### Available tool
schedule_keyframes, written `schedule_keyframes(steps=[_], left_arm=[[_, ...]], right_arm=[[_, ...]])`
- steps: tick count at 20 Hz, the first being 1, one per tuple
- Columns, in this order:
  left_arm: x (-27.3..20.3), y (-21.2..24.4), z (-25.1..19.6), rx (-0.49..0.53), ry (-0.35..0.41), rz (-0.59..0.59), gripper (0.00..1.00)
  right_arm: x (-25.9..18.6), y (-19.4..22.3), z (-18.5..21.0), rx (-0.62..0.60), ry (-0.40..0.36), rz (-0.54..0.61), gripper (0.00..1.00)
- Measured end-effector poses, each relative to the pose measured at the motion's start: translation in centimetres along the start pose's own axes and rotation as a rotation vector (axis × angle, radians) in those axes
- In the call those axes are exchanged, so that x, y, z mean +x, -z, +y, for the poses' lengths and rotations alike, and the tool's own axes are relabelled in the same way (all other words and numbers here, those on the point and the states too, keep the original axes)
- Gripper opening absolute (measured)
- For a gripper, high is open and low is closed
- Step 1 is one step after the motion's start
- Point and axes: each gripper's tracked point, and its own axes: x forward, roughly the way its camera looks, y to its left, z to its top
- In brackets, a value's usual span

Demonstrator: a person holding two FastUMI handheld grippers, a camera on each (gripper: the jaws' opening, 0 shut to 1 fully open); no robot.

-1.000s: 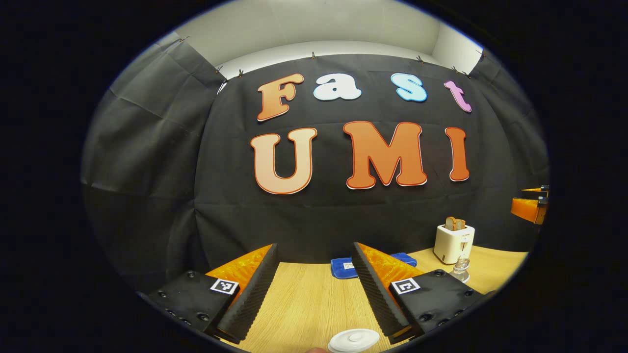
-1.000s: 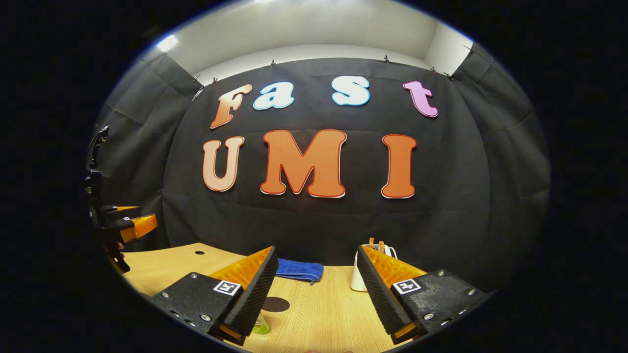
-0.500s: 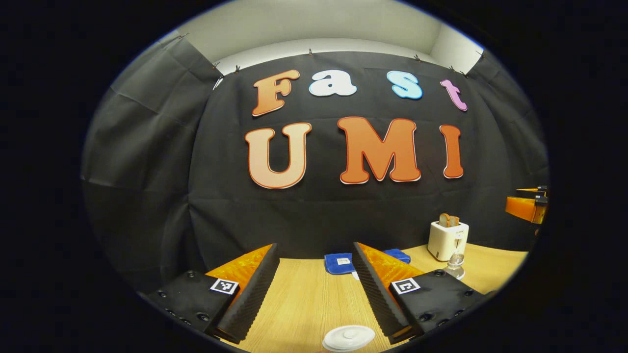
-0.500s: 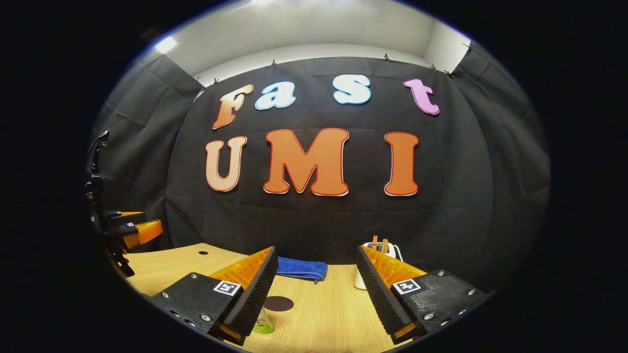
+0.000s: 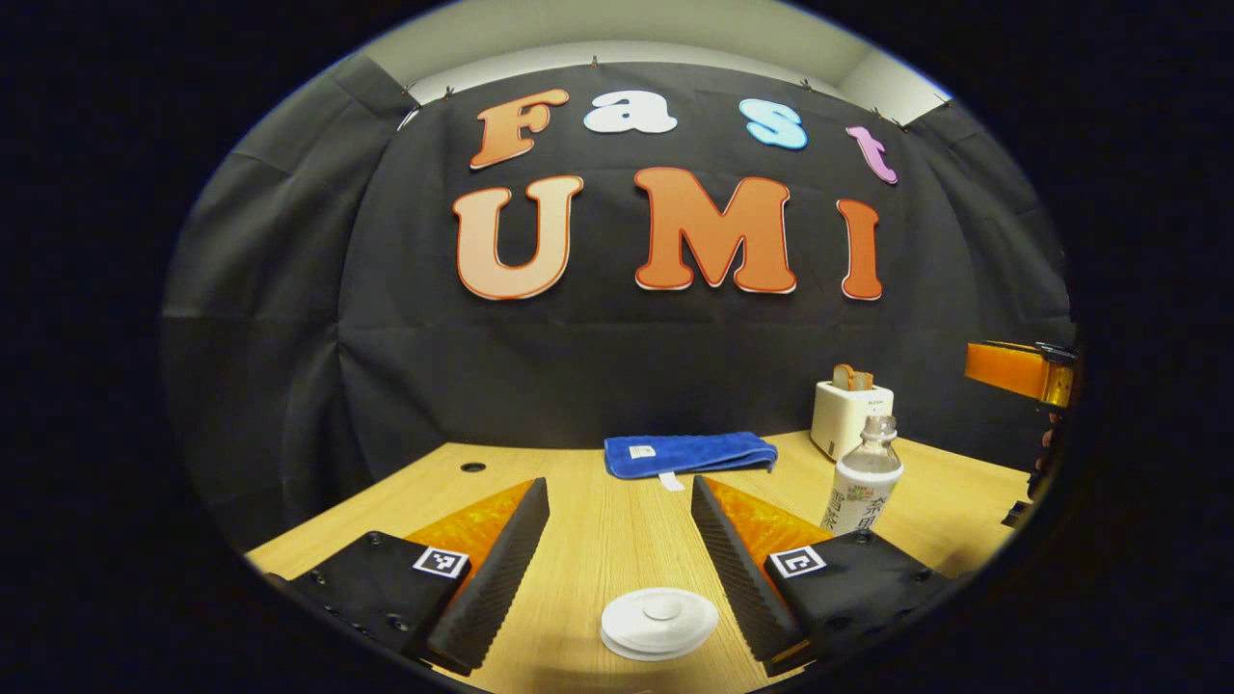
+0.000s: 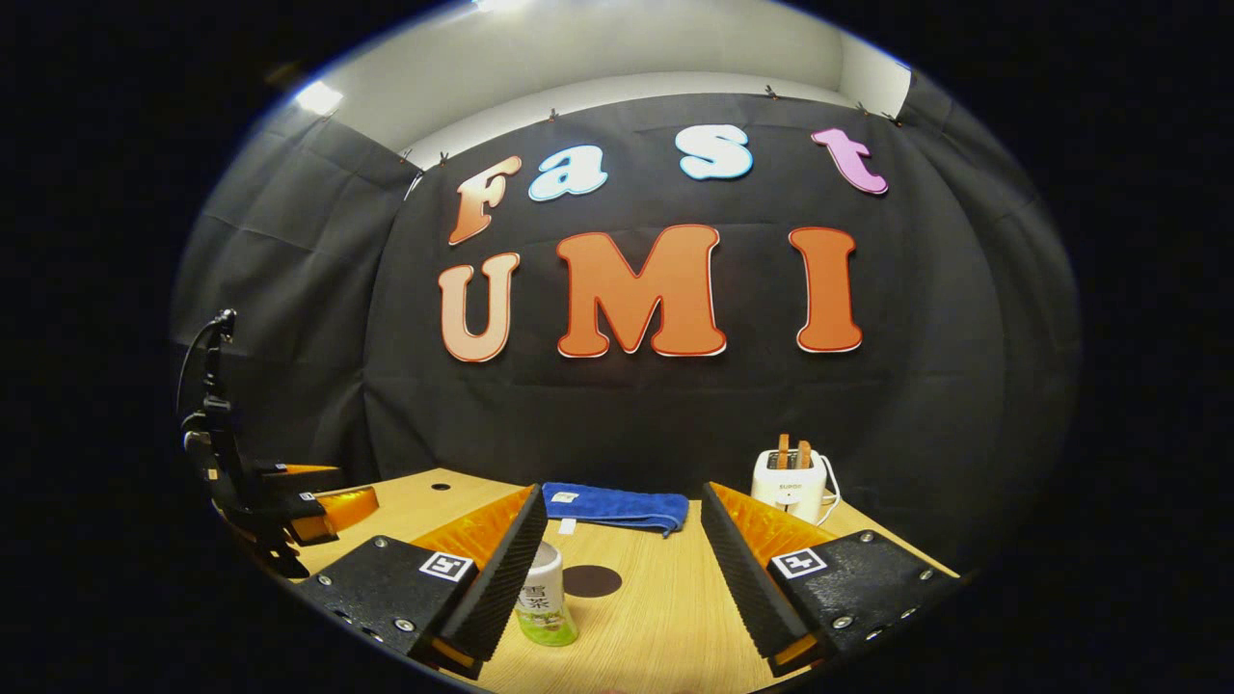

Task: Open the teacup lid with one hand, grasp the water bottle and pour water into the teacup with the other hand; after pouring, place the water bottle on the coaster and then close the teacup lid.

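Note:
A white round teacup lid point(image 5: 660, 622) with a small knob lies low between the open fingers of my left gripper point(image 5: 617, 482); whatever is under it is hidden. The clear water bottle point(image 5: 865, 477) with a printed label stands upright on the wooden table, right of the left gripper's right finger. In the right gripper view the bottle point(image 6: 546, 602) stands just inside the left finger, its top hidden behind it. My right gripper point(image 6: 622, 489) is open and holds nothing. A dark round coaster point(image 6: 591, 580) lies just beyond the bottle.
A folded blue towel point(image 5: 689, 453) lies at the back of the table point(image 5: 598, 530). A white toaster point(image 5: 850, 416) with toast stands at the back right. The other gripper point(image 6: 308, 501) shows at the left edge in the right gripper view. A small hole point(image 5: 472, 467) marks the tabletop.
Both views have tipped downward, showing more tabletop. The lid, bottle and coaster sit higher and fuller in view. Both grippers stay open.

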Motion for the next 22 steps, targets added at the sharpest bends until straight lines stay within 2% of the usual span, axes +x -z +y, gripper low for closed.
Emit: schedule_keyframes(steps=[14, 15, 16, 19, 22], left_arm=[[0.3, 9.0, -1.4, 0.058, 0.031, 0.2, 0.96], [0.5, 9.4, -1.4, 0.063, 0.036, 0.21, 0.96], [0.5, 10.1, -1.7, 0.064, 0.041, 0.22, 0.96], [1.1, 11.1, -2.2, 0.058, 0.044, 0.246, 0.98], [1.3, 11.2, -2.3, 0.075, 0.039, 0.244, 0.9]], right_arm=[[0.5, 7.1, 2.6, 0.062, -0.1, 0.149, 0.97], [0.5, 7.3, 2.7, 0.062, -0.106, 0.152, 1.0], [0.5, 7.6, 2.6, 0.06, -0.105, 0.156, 0.97], [0.5, 8.5, 2.1, 0.055, -0.094, 0.176, 0.96], [0.4, 9.0, 1.7, 0.068, -0.086, 0.19, 0.97]])
